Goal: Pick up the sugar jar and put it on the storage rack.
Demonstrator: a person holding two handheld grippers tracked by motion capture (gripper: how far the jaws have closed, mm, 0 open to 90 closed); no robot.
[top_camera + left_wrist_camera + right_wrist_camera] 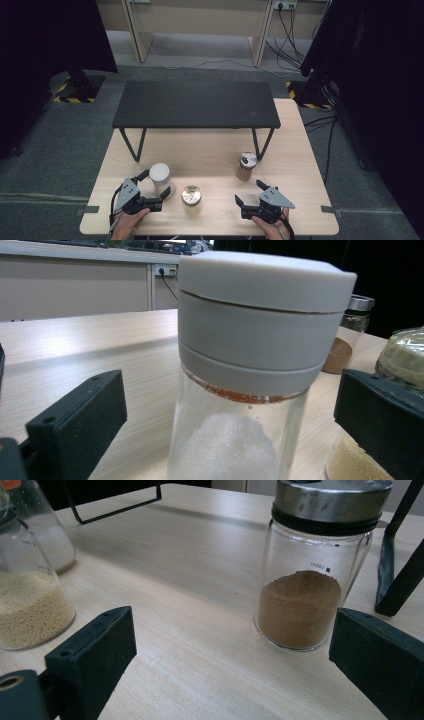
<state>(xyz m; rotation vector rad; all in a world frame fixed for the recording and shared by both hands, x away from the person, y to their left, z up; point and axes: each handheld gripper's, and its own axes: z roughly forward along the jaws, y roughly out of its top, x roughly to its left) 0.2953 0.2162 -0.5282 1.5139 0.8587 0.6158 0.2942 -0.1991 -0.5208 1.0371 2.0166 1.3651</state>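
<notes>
Three glass jars stand on the wooden table (300,150). A white-lidded jar (159,175) (260,315) of white granules stands between the jaws of my left gripper (156,183) (227,440), which is open, with gaps on both sides. A metal-lidded jar (246,165) (312,580) of brown powder stands just ahead of my right gripper (250,192) (235,665), which is also open and holds nothing. Between the two grippers is a gold-lidded jar (191,195) (25,605) of yellowish grains.
A low black bench (196,104) on thin metal legs stands across the far half of the table; one leg (395,575) is close to the right of the brown jar. Cables (287,35) lie on the floor beyond it.
</notes>
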